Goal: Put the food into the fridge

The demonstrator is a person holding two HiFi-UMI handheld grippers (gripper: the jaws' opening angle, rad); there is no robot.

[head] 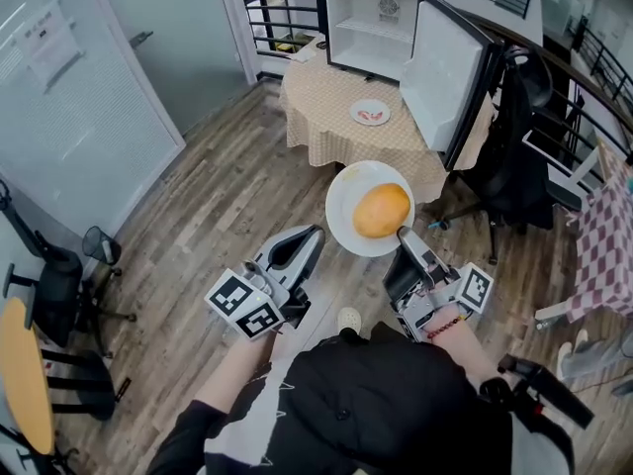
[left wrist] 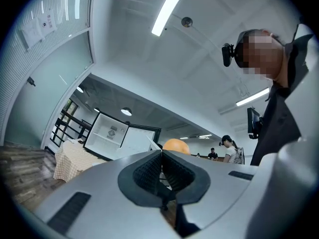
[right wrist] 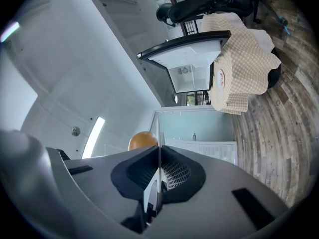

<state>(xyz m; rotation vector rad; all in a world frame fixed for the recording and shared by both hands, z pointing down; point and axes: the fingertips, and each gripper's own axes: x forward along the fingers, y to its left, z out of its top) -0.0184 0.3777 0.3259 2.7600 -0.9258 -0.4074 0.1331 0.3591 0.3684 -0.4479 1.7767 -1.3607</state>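
Right gripper [head: 404,234], plate [head: 344,204]; plank floor [head: 218,216]; fridge [head: 371,28] on table [head: 326,107].

I see the tabletop [head: 321,117], covered in checkered cloth, carrying an open mini fridge [head: 376,28] and a small plate [head: 370,113].

Open room with plank floor and glazed walls

A grey-brown wood floor [head: 227,216] runs under a round table [head: 326,117] draped in a beige checked cloth. A frosted glass wall [head: 69,137] with papers taped to it stands at the left. A black railing [head: 282,13] runs behind the table and a black office chair [head: 514,156] sits just beside it. A strip light [left wrist: 169,9] glows on the white ceiling.
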